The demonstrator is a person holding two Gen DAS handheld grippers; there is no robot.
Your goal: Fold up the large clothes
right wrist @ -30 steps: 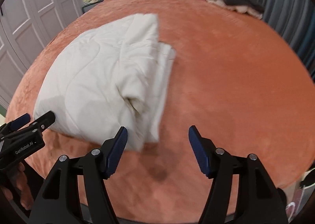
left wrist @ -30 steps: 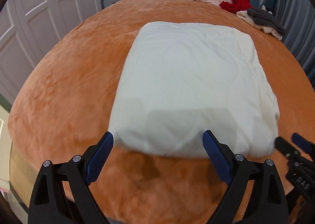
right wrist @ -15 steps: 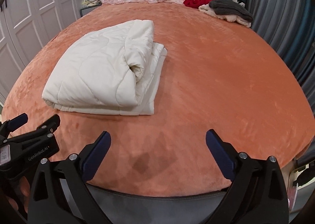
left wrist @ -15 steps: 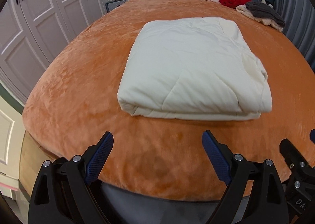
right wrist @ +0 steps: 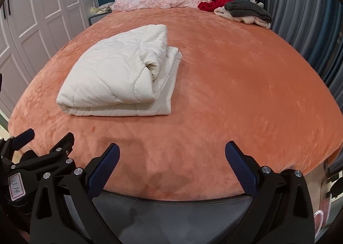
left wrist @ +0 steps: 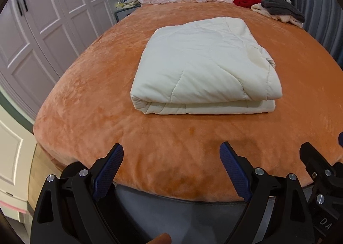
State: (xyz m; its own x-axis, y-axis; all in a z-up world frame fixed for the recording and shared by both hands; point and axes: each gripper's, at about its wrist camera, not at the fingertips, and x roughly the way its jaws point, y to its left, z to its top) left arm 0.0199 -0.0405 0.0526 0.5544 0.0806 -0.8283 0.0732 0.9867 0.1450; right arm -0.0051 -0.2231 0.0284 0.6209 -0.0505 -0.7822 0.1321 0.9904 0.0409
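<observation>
My cream quilted comforter lies folded into a thick rectangular bundle in the middle of the frame on the orange plush bedspread. To my eye, that piece is done. My left gripper and right gripper stand wide apart and empty, the right's jaws having just been opening. Loose clothes at upper right seem left to fold.
</observation>
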